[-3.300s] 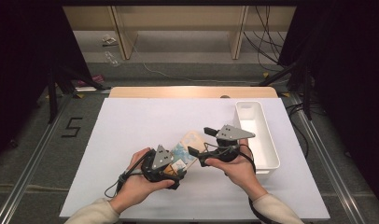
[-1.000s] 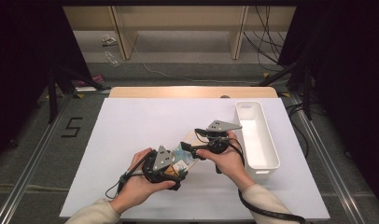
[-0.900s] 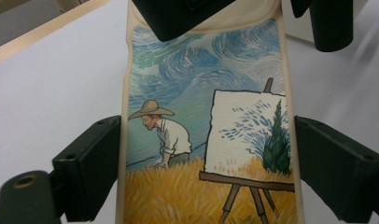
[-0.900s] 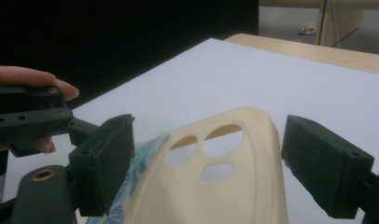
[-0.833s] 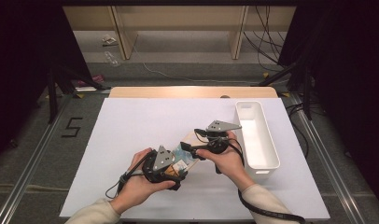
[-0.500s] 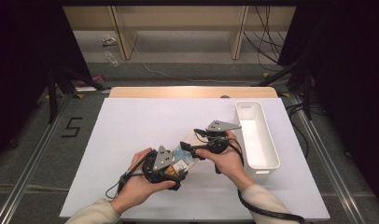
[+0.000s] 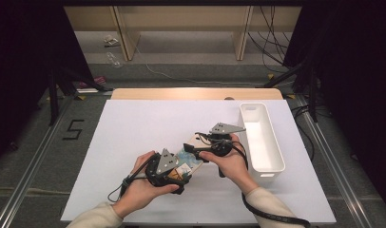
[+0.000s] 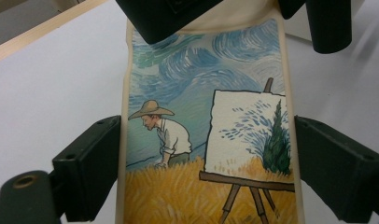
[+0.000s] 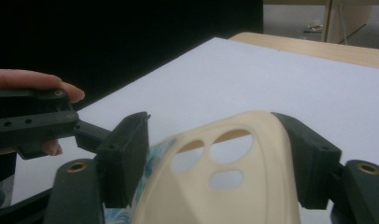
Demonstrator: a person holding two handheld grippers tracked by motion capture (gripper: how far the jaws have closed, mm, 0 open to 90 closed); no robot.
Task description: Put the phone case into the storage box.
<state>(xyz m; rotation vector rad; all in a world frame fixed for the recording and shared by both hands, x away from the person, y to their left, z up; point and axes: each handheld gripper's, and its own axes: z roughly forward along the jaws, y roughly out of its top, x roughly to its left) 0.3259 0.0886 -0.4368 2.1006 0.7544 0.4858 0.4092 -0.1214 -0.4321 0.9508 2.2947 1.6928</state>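
I have the phone case point(image 7: 190, 159) held up off the white table point(image 7: 134, 128), near the middle of its near edge, between my two tools. It is a thin, flexible shell, cream on the rim and the inside, with a glossy printed painting on the back: a man in a straw hat, an easel, swirling blue sky and a yellow field. Round camera cut-outs pierce its far end, and the shell is bowed into an arch there.

My left gripper point(image 7: 179, 172) clamps the near end, its blocky black jaws pressing on the two long edges of the case point(image 8: 206, 140). My right gripper point(image 7: 193, 148) straddles the camera end point(image 9: 234, 177); its jaws have just been closing, with the case between them. The right-hand pad touches the cream rim, but I cannot tell whether the left-hand pad touches.

The case's long axis runs from my left gripper toward the far right corner, camera end farthest from me.

Beyond my right hand point(image 7: 231, 164), a long white plastic bin point(image 7: 272, 166) with rounded corners sits along the right edge.
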